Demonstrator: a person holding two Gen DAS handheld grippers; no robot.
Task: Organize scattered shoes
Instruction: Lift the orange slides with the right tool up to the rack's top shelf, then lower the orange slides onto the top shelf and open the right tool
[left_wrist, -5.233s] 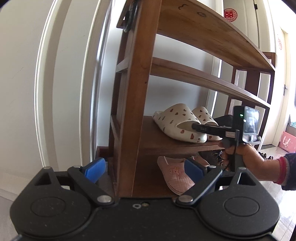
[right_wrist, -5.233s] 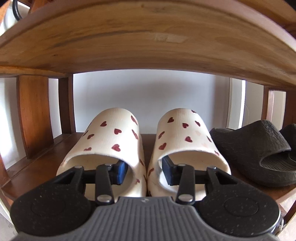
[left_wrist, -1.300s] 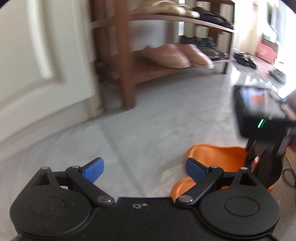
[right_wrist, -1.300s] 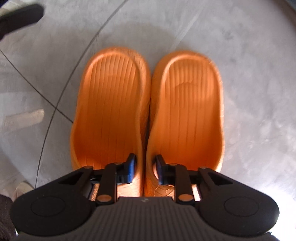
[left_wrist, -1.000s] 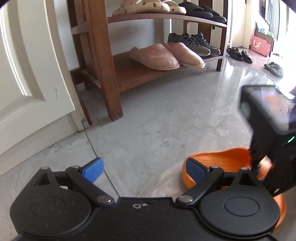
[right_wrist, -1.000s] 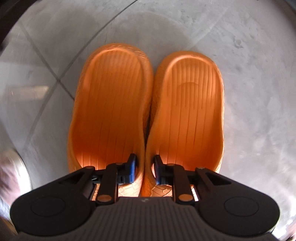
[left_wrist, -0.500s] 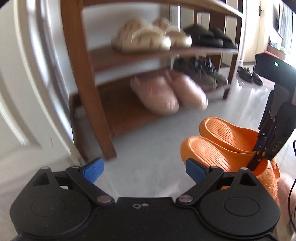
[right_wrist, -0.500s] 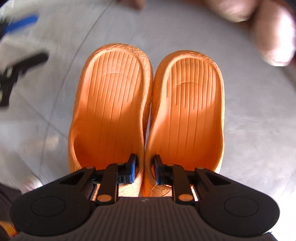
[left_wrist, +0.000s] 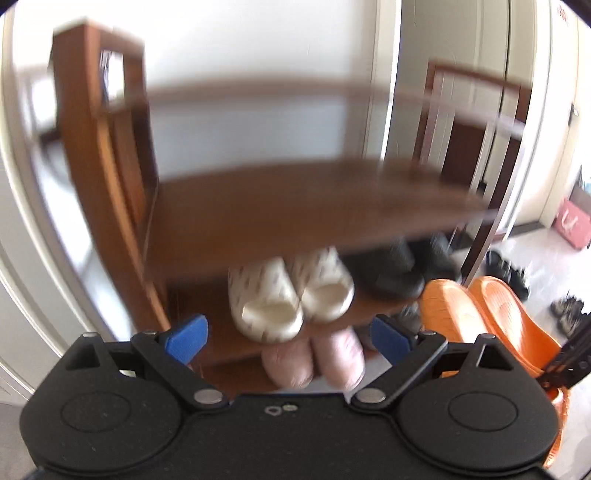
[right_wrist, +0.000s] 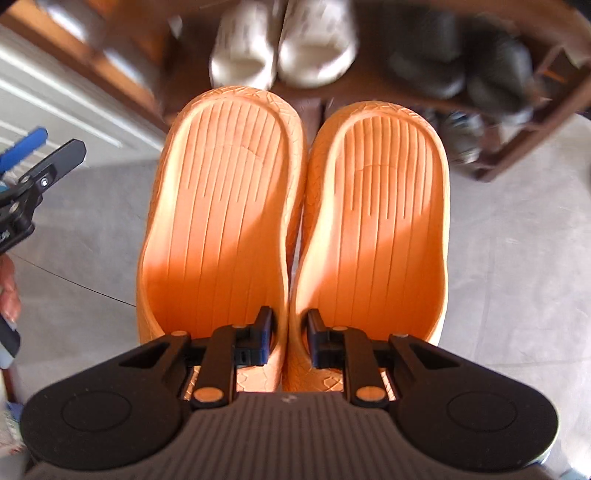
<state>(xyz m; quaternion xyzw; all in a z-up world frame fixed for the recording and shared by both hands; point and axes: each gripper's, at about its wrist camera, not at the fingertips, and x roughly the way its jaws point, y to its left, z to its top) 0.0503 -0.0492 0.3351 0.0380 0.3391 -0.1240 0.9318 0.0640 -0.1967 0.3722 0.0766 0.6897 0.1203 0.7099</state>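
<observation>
Orange moulded foam, ribbed lengthwise on the footbeds and cracked-patterned on the outer walls, makes up the two orange slippers (right_wrist: 295, 229), which are held side by side above the grey stone-tile floor (right_wrist: 517, 277), before the front edge of the shoe rack (left_wrist: 295, 206). The jaws of the right gripper (right_wrist: 290, 341) are nearly closed, and the two adjoining inner walls of the slippers are pinched together between them at the heel end. The jaws of the left gripper (left_wrist: 288, 334) are spread wide and nothing is held in them. On the brown wooden rack, blurred, two cream slippers with dark specks (left_wrist: 291, 295) and two black slippers (left_wrist: 402, 273) are seen on one shelf. Two soft pink slippers (left_wrist: 314, 358) lie on the shelf beneath.
</observation>
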